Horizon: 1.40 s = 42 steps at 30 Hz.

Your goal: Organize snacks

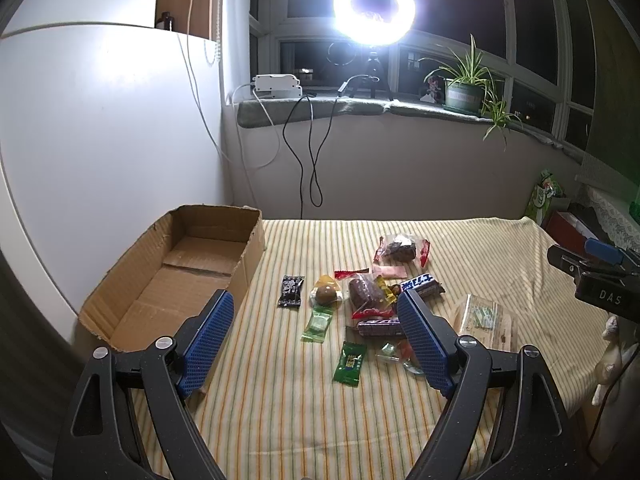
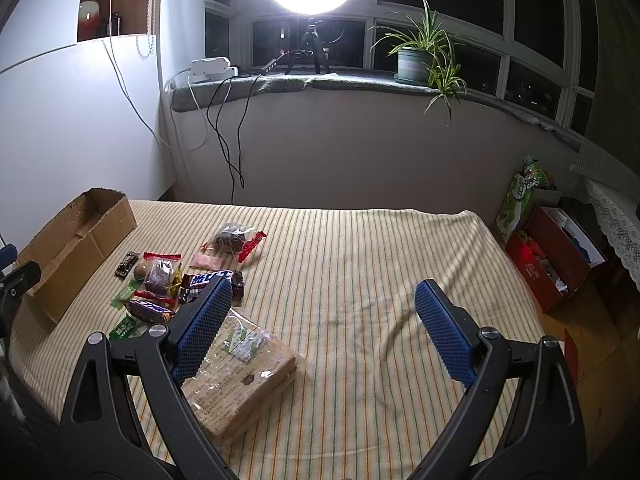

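A heap of small wrapped snacks (image 1: 372,300) lies on the striped cloth: a Snickers bar (image 1: 422,283), a black packet (image 1: 291,291), a green candy (image 1: 349,367), a round brown sweet (image 1: 325,295). An empty cardboard box (image 1: 176,276) stands at the left. My left gripper (image 1: 316,336) is open and empty, above the cloth just before the heap. My right gripper (image 2: 324,328) is open and empty, to the right of the heap (image 2: 176,280), with a flat clear-wrapped biscuit pack (image 2: 244,376) under its left finger. The box also shows in the right wrist view (image 2: 76,248).
The striped cloth (image 2: 360,248) covers the table. A wall and a sill with a ring light (image 1: 374,8), cables and a plant (image 1: 464,80) stand behind. A red box (image 2: 556,256) and a green bag sit on the floor at the right.
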Each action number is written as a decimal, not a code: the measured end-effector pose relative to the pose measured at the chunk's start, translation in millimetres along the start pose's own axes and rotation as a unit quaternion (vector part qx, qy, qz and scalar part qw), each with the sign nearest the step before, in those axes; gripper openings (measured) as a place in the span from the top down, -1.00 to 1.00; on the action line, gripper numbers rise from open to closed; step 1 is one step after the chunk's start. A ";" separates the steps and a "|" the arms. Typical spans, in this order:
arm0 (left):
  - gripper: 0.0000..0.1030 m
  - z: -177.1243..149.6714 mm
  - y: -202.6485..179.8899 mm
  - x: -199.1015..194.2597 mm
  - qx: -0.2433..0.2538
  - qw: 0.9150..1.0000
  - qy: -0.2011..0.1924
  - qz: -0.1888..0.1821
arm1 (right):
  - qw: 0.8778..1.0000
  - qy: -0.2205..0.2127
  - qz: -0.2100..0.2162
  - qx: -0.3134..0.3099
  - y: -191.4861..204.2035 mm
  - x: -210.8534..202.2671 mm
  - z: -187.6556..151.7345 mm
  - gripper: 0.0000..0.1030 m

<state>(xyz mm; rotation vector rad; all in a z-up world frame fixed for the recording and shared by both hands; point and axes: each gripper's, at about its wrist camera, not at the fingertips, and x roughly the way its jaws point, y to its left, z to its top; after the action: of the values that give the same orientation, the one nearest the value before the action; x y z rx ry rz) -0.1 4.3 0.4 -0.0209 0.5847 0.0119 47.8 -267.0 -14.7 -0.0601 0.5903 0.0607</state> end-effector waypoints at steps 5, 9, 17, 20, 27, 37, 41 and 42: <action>-0.64 -0.4 -2.0 1.0 0.002 1.000 0.001 0.000 | 1.000 0.000 -0.001 0.000 0.7 0.2 0.2 -0.85; -0.64 -1.2 -3.4 0.4 0.002 1.000 0.000 0.000 | 1.000 0.000 -0.001 -0.001 1.0 0.0 0.3 -0.85; -0.64 -1.8 -5.1 0.5 0.003 1.000 0.000 -0.001 | 1.000 0.001 -0.002 -0.001 1.5 1.4 -0.2 -0.85; -0.64 -1.9 -4.7 0.4 0.003 1.000 0.000 0.000 | 1.000 0.001 -0.001 -0.001 1.2 1.1 -0.6 -0.85; -0.64 -2.7 -6.1 0.7 0.003 1.000 0.001 -0.001 | 1.000 0.002 -0.002 -0.002 1.4 1.0 -0.1 -0.85; -0.64 -4.7 -8.9 0.9 0.003 1.000 0.002 -0.002 | 1.000 0.007 -0.001 -0.002 0.1 6.8 -6.0 -0.85; -0.64 -5.4 -10.6 0.6 0.003 1.000 0.002 -0.003 | 1.000 0.008 0.000 -0.003 -0.3 6.3 -5.3 -0.85; -0.64 -4.8 -9.5 1.0 0.003 1.000 0.002 -0.003 | 1.000 0.009 0.000 -0.003 -0.1 6.4 -4.9 -0.85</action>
<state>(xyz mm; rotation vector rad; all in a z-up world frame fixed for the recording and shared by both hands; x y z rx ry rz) -1.7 -5.3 -4.0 -0.0167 0.5889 0.0045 50.4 -267.2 -22.3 -0.0659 0.6074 0.0615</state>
